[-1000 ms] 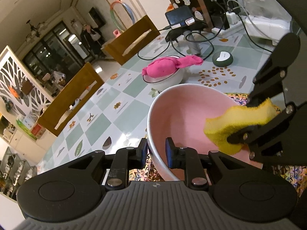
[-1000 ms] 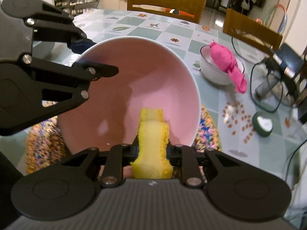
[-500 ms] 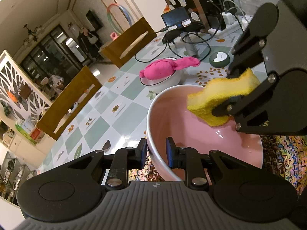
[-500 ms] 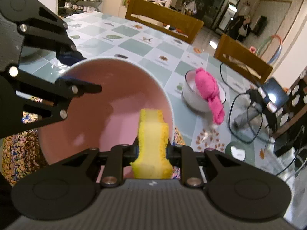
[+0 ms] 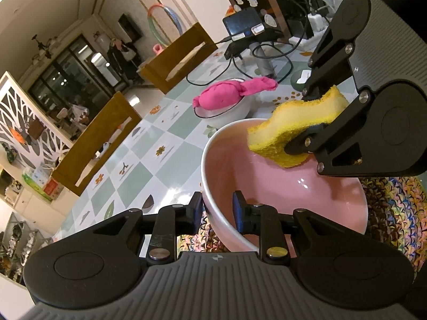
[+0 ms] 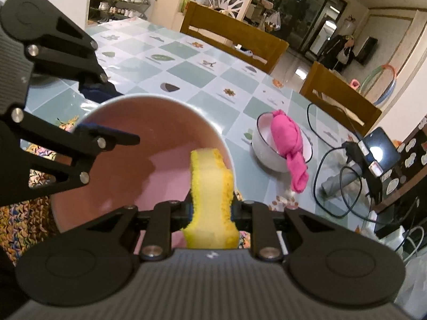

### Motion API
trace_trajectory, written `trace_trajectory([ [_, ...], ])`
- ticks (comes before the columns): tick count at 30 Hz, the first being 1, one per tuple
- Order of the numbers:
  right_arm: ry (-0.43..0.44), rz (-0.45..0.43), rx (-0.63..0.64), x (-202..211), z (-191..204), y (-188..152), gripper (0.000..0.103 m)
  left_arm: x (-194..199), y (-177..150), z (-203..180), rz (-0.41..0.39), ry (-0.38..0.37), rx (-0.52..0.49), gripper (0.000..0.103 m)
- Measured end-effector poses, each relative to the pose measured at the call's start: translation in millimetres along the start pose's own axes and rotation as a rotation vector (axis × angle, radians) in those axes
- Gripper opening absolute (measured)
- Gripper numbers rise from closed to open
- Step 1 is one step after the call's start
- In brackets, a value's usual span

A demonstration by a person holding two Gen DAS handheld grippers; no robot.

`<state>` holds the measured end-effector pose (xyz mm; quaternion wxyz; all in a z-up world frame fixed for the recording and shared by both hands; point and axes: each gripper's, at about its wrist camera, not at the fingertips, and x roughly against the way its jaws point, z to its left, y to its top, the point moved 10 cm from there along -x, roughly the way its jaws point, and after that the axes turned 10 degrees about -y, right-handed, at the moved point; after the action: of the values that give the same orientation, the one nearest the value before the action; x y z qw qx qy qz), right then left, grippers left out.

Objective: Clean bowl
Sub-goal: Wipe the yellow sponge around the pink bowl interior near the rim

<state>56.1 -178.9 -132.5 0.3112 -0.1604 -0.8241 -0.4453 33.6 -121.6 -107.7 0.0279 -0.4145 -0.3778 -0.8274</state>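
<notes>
The left gripper, jaws opening, straddles the pink bowl rim. The right gripper clamps the yellow sponge at the far rim; press it down and sweep inward.

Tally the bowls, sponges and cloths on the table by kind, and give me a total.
Bowls: 2, the pink bowl and the white bowl
Sponges: 1, the yellow sponge
Cloths: 1, the pink cloth in the white bowl
Total: 4
</notes>
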Motion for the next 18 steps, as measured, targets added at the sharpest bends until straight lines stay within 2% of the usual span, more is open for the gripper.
trace_trajectory([
  [6, 0.019, 0.047, -0.024, -3.2, 5.7, -15.7, 0.022, -3.8, -5.0, 2.4, 0.036, 0.0, 0.042, 0.03],
  [13, 0.038, 0.077, -0.063, -0.4, 10.5, -31.1, 0.022, -7.8, -12.5, 3.7, 0.066, -0.054, 0.154, 0.038],
  [18, 0.054, 0.09, -0.091, 2.5, 15.1, -36.5, 0.022, -10.2, -17.7, 3.4, 0.083, -0.081, 0.203, 0.039],
])
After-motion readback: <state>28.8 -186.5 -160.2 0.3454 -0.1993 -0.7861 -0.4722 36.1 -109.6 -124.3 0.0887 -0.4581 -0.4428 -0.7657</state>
